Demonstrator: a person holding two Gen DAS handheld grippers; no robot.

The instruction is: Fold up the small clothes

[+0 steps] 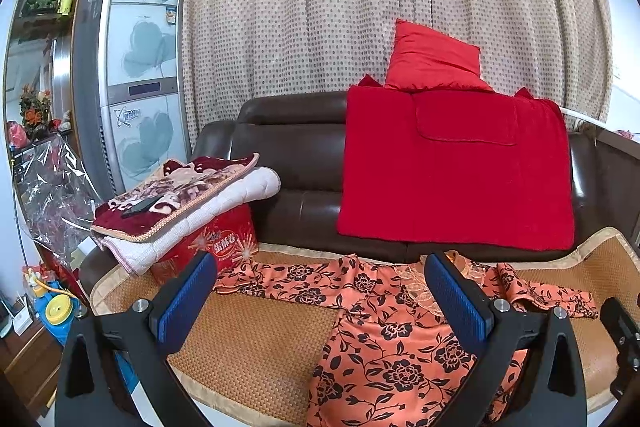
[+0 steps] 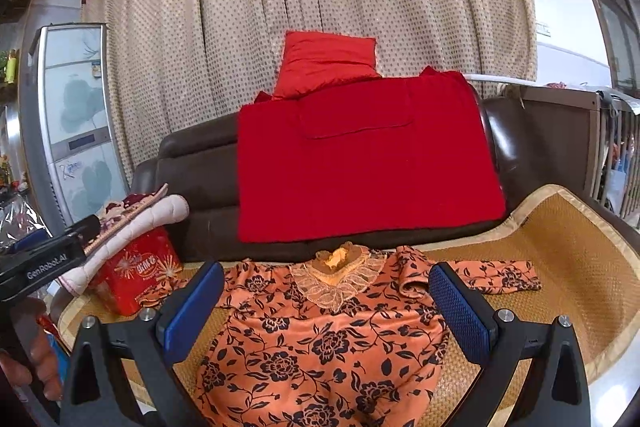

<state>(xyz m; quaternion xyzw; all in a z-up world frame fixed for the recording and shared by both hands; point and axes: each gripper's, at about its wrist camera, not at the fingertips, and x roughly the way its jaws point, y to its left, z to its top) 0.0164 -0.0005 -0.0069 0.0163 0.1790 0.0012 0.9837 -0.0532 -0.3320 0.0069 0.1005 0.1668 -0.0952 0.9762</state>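
Note:
An orange top with black flowers (image 1: pixel 384 339) (image 2: pixel 320 343) lies spread flat on the woven mat (image 1: pixel 256 339) (image 2: pixel 560 267) of the sofa seat, sleeves out to both sides and lace collar (image 2: pixel 338 281) toward the backrest. My left gripper (image 1: pixel 320 291) hovers wide open above the top's left half, with nothing between its blue pads (image 1: pixel 188 303). Over the top's chest my right gripper (image 2: pixel 326 303) is open too and holds nothing. The left gripper's black body (image 2: pixel 44 263) and a hand (image 2: pixel 32 359) show at the left edge of the right wrist view.
A red blanket (image 1: pixel 456 171) (image 2: pixel 364 159) hangs over the dark sofa backrest with a red cushion (image 1: pixel 432 59) on top. At the seat's left end a red box (image 1: pixel 224 243) carries folded quilts (image 1: pixel 180 203). A tall appliance (image 1: pixel 136 75) and curtains stand behind.

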